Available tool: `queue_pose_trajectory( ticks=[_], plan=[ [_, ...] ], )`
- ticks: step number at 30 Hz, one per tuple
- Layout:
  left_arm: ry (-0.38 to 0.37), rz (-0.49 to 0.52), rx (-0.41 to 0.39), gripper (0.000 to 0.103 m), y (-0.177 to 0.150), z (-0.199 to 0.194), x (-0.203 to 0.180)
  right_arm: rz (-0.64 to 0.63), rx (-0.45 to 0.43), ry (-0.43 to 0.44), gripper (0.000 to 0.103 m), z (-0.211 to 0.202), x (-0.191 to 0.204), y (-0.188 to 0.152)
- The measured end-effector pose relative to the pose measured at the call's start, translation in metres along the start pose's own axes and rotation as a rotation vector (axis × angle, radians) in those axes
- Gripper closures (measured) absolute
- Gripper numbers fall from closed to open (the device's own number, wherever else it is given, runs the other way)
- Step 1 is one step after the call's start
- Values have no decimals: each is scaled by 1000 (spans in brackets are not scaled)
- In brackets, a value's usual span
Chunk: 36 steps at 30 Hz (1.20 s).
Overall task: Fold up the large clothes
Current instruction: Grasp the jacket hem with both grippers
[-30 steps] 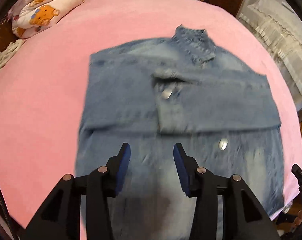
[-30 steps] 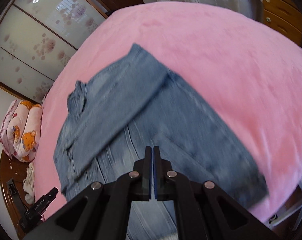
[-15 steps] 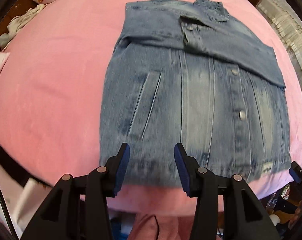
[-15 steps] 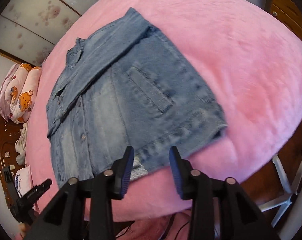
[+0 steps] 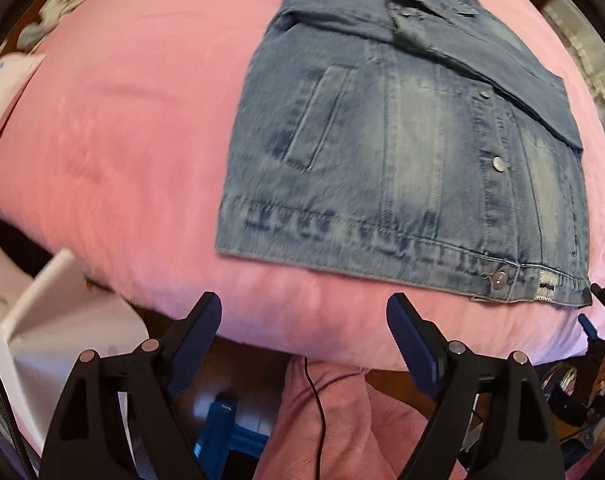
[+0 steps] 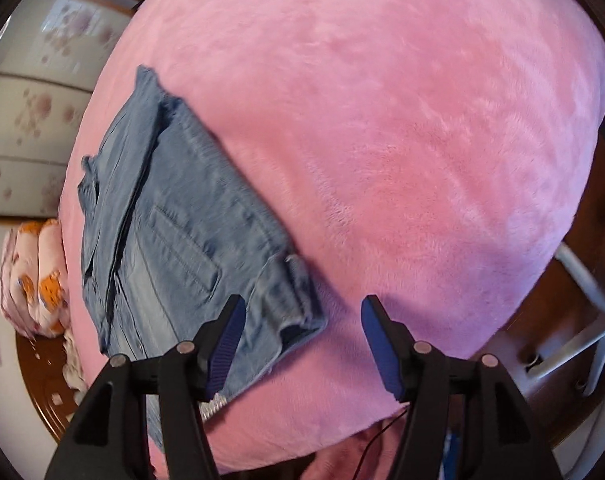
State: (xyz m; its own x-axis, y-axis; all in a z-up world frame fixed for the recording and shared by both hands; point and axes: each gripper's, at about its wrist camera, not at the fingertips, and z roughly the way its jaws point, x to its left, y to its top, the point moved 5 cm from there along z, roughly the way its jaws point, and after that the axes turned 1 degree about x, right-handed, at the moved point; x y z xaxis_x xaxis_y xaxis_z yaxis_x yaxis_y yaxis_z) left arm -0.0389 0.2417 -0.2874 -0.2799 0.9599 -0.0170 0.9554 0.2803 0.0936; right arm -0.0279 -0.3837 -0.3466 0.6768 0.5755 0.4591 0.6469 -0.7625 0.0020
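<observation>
Presently catalogued: one denim jacket [image 5: 414,128], lying front-up on the pink blanket [image 5: 114,128], sleeves laid across the chest, collar at the far end, hem [image 5: 382,240] along the near edge of the bed.

Left gripper [image 5: 304,316]: jaws wide apart after opening just now, nothing between them, hovering off the bed edge near the hem's left corner.

Right gripper [image 6: 302,320]: jaws likewise just opened, apart; the hem's right corner [image 6: 298,312] shows between them, slightly lifted, not pinched.

Step in hand, by judgement: approach to both hem corners for the bottom-to-collar fold.

Next move calls for: lowering each gripper over its corner, closing on all denim layers together, then lifting evenly so the sleeves stay put.
</observation>
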Motion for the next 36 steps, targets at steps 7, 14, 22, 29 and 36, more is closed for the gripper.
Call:
queue_pose_trajectory(
  ticks=[7,14,22,29,36],
  plan=[
    [-83,-118,37,19,-7,19,19,118,6,54,66,20,-3,2],
    [-287,-432,30,19,-5,47,47,133,-11,53,74,18,0,-1],
    [-316,-627,-56,36,6,66,90,-120,-6,-104,79,13,27,-3],
    [-287,-584,-69,53,29,81,100,-58,-14,-73,80,10,23,-2],
    [-301,-557,-26,79,43,90,91,-39,-41,-52,85,1,32,-8]
  ],
)
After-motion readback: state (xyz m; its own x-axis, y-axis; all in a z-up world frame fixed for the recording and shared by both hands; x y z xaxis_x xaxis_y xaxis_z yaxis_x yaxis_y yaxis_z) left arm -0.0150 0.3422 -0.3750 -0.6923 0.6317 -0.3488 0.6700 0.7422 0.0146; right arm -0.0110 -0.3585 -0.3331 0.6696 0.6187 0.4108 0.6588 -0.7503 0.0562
